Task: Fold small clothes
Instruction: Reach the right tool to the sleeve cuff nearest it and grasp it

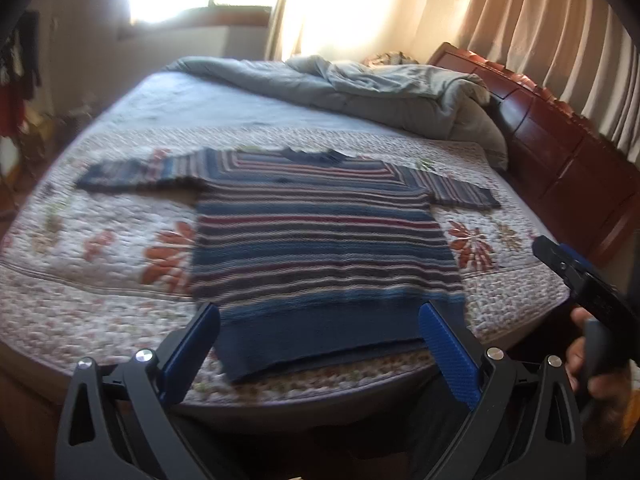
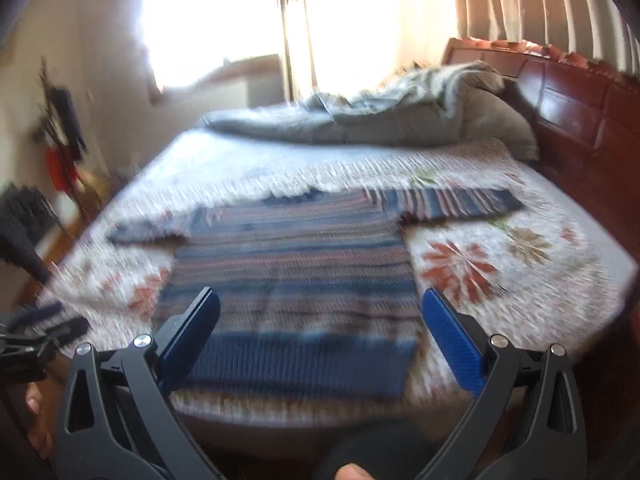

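A small striped sweater [image 1: 320, 240] in blue, red and white lies flat on the bed's floral quilt [image 1: 100, 240], sleeves spread to both sides, hem toward me. My left gripper [image 1: 320, 316] is open and empty, held above the hem. My right gripper [image 2: 320, 304] is open and empty too, over the lower part of the sweater [image 2: 292, 280]. The right gripper shows at the right edge of the left wrist view [image 1: 576, 276]; the left one shows at the left edge of the right wrist view [image 2: 44, 320]. Both views are blurred.
A rumpled grey duvet [image 1: 360, 88] lies across the far side of the bed. A red-brown wooden headboard [image 1: 560, 152] runs along the right. Curtains and a bright window stand behind. Clothes hang at the far left [image 2: 60, 140].
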Demonstrator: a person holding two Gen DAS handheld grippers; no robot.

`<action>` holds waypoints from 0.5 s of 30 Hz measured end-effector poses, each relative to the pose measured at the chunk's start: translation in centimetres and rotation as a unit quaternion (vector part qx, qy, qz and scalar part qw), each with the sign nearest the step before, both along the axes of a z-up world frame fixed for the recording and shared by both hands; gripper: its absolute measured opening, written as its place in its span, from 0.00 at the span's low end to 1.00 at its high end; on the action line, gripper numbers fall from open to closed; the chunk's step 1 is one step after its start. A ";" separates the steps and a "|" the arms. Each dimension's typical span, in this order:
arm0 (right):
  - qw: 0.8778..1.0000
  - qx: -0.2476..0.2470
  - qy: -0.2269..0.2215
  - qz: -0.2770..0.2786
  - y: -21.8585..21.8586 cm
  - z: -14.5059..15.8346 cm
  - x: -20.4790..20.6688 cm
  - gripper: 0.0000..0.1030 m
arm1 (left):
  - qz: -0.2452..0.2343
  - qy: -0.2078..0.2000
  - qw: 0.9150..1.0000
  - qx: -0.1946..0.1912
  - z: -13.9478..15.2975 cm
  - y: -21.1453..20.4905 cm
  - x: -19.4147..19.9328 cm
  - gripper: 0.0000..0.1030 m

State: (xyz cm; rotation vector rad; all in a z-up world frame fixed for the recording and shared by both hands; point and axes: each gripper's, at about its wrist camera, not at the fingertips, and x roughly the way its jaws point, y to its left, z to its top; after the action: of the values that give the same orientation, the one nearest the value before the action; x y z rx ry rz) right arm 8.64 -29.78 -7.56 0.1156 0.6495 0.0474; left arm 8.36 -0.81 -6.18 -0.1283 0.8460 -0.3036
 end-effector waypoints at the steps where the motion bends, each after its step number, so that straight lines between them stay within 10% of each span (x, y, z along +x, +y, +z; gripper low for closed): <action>1: 1.000 0.004 0.022 -0.014 -1.5 -0.9 1.7 0.97 | -0.001 -0.004 1.000 0.005 -0.5 -0.3 0.8 0.96; 7: 0.980 0.169 0.082 -0.062 -15.2 -6.1 10.2 0.97 | -0.016 -0.023 1.000 -0.003 -2.9 -2.2 7.0 0.96; 11: 0.937 0.320 0.089 -0.107 -26.8 -10.1 15.7 0.49 | -0.035 -0.023 0.999 -0.008 -4.4 -4.1 10.6 0.96; 15: 0.888 0.421 0.062 -0.177 -37.0 -14.1 20.1 0.46 | -0.054 -0.020 0.998 -0.010 -6.4 -6.1 13.3 0.96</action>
State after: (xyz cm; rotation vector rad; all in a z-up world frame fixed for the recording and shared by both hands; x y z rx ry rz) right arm 28.74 -66.77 -21.63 1.0861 0.6900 -0.0351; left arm 21.67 -6.93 -12.61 -0.0945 0.8108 -0.4158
